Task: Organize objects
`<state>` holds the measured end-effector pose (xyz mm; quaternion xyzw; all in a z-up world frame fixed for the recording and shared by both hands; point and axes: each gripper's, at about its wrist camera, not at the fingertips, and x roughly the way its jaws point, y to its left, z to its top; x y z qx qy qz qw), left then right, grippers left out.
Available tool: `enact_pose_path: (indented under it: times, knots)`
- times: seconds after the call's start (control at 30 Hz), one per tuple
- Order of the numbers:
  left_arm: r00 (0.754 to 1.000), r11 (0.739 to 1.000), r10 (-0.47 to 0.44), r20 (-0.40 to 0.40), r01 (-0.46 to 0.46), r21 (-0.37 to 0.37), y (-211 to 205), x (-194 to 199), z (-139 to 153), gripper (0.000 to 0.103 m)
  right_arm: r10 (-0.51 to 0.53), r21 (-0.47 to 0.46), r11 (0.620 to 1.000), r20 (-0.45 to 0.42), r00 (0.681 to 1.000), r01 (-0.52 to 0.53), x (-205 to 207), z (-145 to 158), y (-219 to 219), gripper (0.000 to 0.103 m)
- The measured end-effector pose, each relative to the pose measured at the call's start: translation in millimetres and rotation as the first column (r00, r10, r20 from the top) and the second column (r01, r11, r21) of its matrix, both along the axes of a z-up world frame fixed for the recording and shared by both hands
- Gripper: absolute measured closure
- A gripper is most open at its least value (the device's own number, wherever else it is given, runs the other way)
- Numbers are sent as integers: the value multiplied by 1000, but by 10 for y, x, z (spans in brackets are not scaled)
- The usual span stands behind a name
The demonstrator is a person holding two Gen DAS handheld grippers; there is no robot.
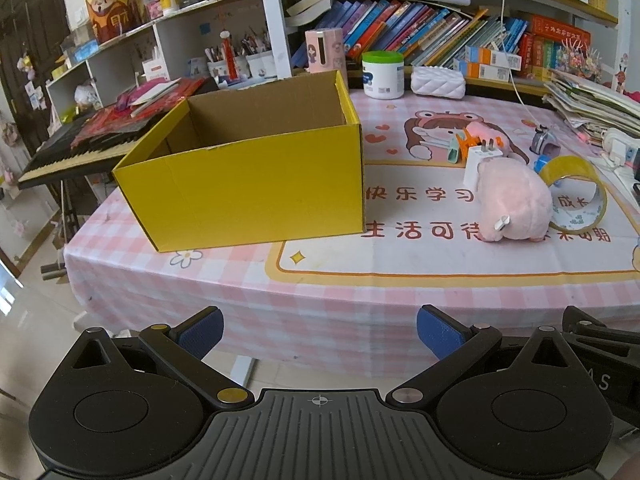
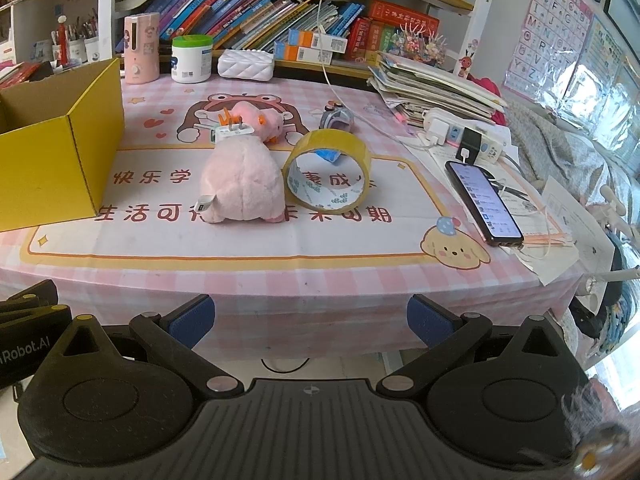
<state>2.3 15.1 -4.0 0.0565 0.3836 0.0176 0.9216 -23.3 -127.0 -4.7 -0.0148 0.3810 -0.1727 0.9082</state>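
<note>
One yellow box (image 1: 256,184), one pink plush (image 1: 512,204), one tape roll (image 1: 576,192), one white charger (image 1: 482,158), all on the table (image 1: 360,292). The box is open-topped, and what shows of its inside is bare cardboard. Plush touches the tape and sits right of the box. Left gripper (image 1: 320,334) and right gripper (image 2: 311,322) are both spread wide, holding nothing, off the table's near edge. Only the right view shows one phone (image 2: 482,202); only the left shows a keyboard (image 1: 76,148).

One yellow box (image 1: 248,192), one tape roll (image 2: 326,170), two pink plush toys (image 2: 242,186).
</note>
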Motion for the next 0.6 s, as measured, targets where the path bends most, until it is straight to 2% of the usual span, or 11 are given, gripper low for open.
enact_pose_path:
  times: [0.6]
  knots:
    - [1000,1000,13,-13,-13,-17,-29,94,-12,0,10,-5,1000,-7,1000,-10,92,8,-3,0]
